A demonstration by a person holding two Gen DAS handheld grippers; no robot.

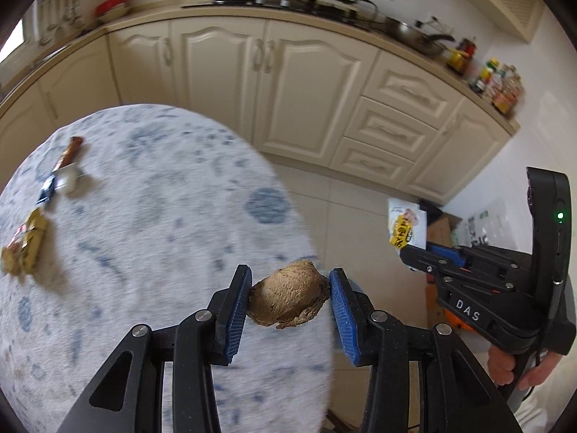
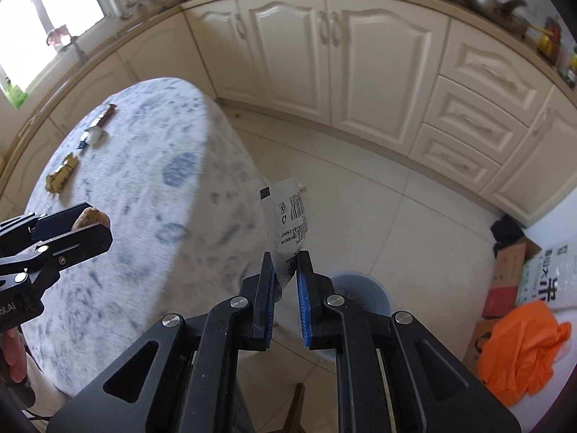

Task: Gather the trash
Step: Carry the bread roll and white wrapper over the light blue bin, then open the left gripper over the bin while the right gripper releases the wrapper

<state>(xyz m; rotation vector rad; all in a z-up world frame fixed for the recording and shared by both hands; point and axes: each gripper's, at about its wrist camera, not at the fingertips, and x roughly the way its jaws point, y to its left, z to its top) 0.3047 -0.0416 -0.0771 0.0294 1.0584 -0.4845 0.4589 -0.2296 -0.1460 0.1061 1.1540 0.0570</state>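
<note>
Clamping a crumpled brown fibrous husk between its blue pads, the left gripper was seen; light, crushable, best held mid-body. A thin white printed wrapper, floppy and slippery, was pinched at its lower edge by the right gripper, a pale blue round bin just beyond.

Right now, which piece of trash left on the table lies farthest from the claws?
The brown stick-shaped wrapper at the table's far end, beyond the silver-and-blue wrapper and the crumpled gold wrapper.
</note>
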